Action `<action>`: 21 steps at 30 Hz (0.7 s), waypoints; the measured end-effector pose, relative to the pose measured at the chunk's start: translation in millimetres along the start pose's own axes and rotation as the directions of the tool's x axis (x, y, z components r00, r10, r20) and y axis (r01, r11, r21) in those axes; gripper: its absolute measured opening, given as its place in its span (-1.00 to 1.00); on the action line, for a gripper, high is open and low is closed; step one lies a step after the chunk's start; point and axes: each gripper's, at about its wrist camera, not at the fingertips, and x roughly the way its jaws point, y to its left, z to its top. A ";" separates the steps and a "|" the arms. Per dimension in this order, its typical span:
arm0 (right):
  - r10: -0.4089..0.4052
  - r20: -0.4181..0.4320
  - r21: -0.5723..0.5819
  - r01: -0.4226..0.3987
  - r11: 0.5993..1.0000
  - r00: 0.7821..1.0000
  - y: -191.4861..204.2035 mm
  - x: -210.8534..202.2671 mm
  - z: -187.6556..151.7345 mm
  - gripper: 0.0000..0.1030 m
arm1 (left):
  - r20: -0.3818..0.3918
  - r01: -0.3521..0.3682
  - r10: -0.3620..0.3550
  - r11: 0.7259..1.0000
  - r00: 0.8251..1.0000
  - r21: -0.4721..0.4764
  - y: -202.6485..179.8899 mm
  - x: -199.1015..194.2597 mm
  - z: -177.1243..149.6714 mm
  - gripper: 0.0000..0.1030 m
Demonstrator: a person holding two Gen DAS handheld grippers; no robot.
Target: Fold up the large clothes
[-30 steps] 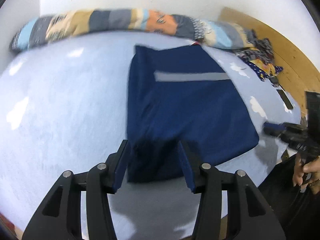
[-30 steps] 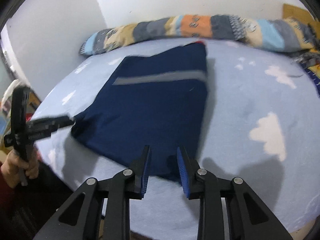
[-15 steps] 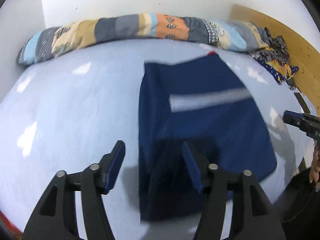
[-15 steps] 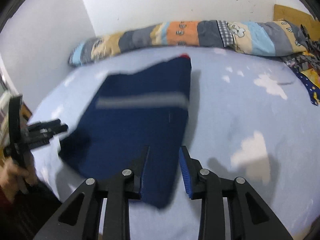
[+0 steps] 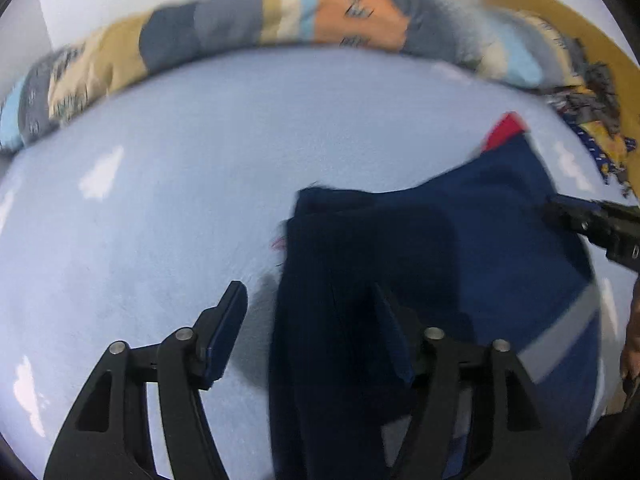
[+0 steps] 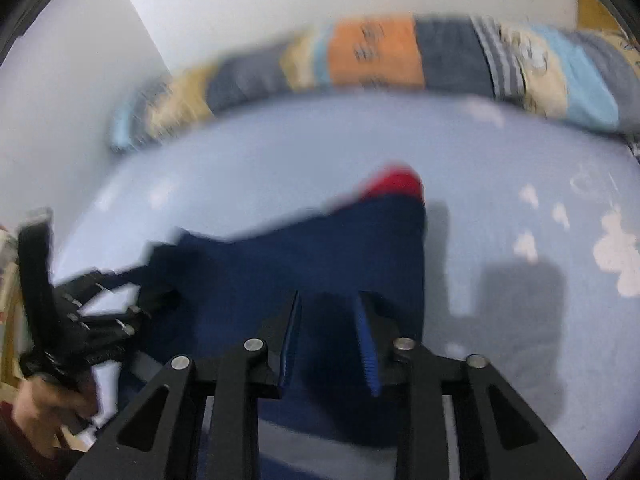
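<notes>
Across the light-blue cloud-print bedsheet (image 5: 160, 208), with a patchwork quilt roll (image 5: 248, 28) along the 12 o'clock edge, a navy garment (image 5: 460, 240) with a grey stripe and red collar is draped, half lifted, from centre toward 4 o'clock. At 6 o'clock in the left wrist view, the left gripper (image 5: 310, 332) is seen spreading, cloth hanging between its jaws but not pinched. The right gripper (image 6: 328, 336) is narrowing over the navy fabric; a firm pinch cannot be confirmed. If one corner is released early, the fold may be dragged askew or bunched.
</notes>
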 end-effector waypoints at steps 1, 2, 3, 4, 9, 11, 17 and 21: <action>-0.011 -0.015 0.006 0.011 1.000 1.000 -4.6 7.8 -1.8 -0.49 | -0.008 0.008 -0.009 1.000 1.000 -0.018 4.0 3.6 0.3 0.52; -0.008 -0.034 0.017 0.008 1.000 0.999 -9.6 13.7 -3.5 -0.53 | -0.013 0.026 -0.026 0.999 1.000 -0.037 8.0 3.7 0.8 0.54; 0.002 -0.043 0.048 0.001 0.999 0.999 -16.8 16.9 -4.7 -0.67 | -0.013 0.021 -0.022 0.999 1.000 -0.046 10.0 1.9 0.8 0.54; 0.004 -0.035 0.088 0.000 0.996 0.999 -23.7 13.6 -4.5 -0.72 | -0.004 0.000 -0.001 0.999 1.000 -0.047 10.2 -2.2 -0.1 0.54; -0.012 0.044 0.065 0.009 0.998 0.999 -14.8 -32.3 -13.6 -0.57 | 0.059 -0.037 0.039 0.999 0.997 -0.036 0.8 -36.1 -11.0 0.53; 0.027 0.053 0.050 -0.030 0.998 0.998 -5.8 -47.9 -30.6 -0.57 | 0.086 -0.041 0.042 0.999 0.995 -0.012 -8.7 -56.4 -26.8 0.53; -0.062 -0.034 0.020 0.063 0.998 0.997 -6.6 -49.8 -85.9 -0.55 | 0.039 -0.041 0.040 0.999 0.998 0.010 -21.5 -63.3 -71.8 0.53; -0.065 -0.019 0.139 0.067 0.988 0.998 -24.5 -75.6 -107.7 -0.34 | -0.021 -0.039 0.037 0.996 0.999 -0.086 -7.0 -56.6 -91.5 0.53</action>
